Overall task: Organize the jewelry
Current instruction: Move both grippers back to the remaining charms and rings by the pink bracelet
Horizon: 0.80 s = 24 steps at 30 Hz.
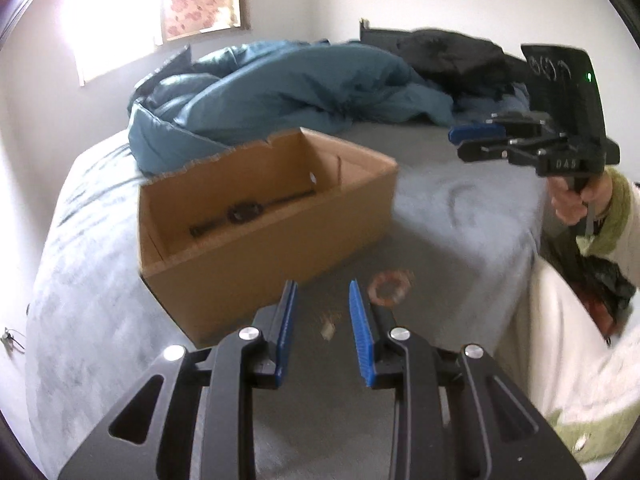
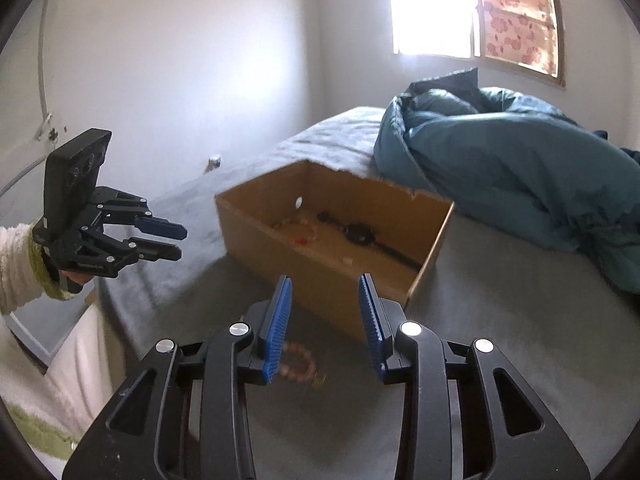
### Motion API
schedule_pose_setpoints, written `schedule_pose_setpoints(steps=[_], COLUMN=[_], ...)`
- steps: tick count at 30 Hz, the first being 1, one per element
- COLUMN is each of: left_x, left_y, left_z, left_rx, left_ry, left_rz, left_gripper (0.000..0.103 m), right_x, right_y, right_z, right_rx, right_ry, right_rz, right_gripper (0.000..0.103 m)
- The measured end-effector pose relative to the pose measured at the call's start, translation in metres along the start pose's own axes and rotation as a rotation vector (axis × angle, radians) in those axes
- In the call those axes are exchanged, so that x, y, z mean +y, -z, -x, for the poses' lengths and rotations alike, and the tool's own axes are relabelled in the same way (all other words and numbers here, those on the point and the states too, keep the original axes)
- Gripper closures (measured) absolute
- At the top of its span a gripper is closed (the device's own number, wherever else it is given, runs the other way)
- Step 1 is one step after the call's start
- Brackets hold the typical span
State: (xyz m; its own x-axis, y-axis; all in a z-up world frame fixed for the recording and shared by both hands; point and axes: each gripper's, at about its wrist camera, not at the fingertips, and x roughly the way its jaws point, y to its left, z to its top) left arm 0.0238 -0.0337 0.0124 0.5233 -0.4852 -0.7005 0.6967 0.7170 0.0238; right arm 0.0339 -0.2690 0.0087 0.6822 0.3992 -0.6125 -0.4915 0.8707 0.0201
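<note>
A beaded bracelet (image 2: 298, 362) is seen lying flat on the grey bed (image 2: 500, 320), just in front of the cardboard box (image 2: 320, 276) and close to its near wall. In the left wrist view the same ring of pinkish beads (image 1: 390, 286) is found just right of the left fingertips, with a small pale piece (image 1: 328, 330) lying on the sheet between the fingers; what it is cannot be told.

The left hand-held gripper (image 1: 322, 304) is held with fingers apart and nothing between them. The right hand-held gripper (image 2: 325, 300) is likewise spread wide and empty, poised above the bracelet, which is partly hidden behind its left finger.

Inside the box a dark watch (image 2: 360, 234) is laid out lengthwise, and another pale beaded piece (image 2: 296, 226) is seen beside it.

Handling judgement: the bracelet is taken to be light, limp between beads, and likely strung on elastic, so it may sag or swing once lifted. Round beads are expected to slip off a shallow pinch. A grasp across one side of the ring, with the ribbed blue pads closed on one or two beads, is judged best. The soft bedding is expected to yield under the fingertips, so pressing slightly into it should be tolerated.
</note>
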Motion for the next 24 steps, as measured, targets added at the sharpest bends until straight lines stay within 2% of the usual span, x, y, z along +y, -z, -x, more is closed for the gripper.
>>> schedule_pose_setpoints(steps=[8, 18, 24], left_x=[-0.003, -0.013, -0.009], left_y=[0.029, 0.035, 0.033], left_z=[-0.035, -0.073, -0.090], left_rx=[0.088, 0.136, 0.156], left_ry=[0.046, 0.036, 0.052], left_rz=[0.026, -0.085, -0.086], left_gripper=[0.077, 0.077, 0.077], right_x=[0.019, 0.014, 0.013], right_y=[0.036, 0.060, 0.070], right_z=[-0.031, -0.073, -0.087], right_rx=[0.132, 0.238, 0.275], right_ry=[-0.019, -0.036, -0.046], right_rz=[0.063, 0.086, 0.103], right_gripper=[0.069, 0.075, 0.080])
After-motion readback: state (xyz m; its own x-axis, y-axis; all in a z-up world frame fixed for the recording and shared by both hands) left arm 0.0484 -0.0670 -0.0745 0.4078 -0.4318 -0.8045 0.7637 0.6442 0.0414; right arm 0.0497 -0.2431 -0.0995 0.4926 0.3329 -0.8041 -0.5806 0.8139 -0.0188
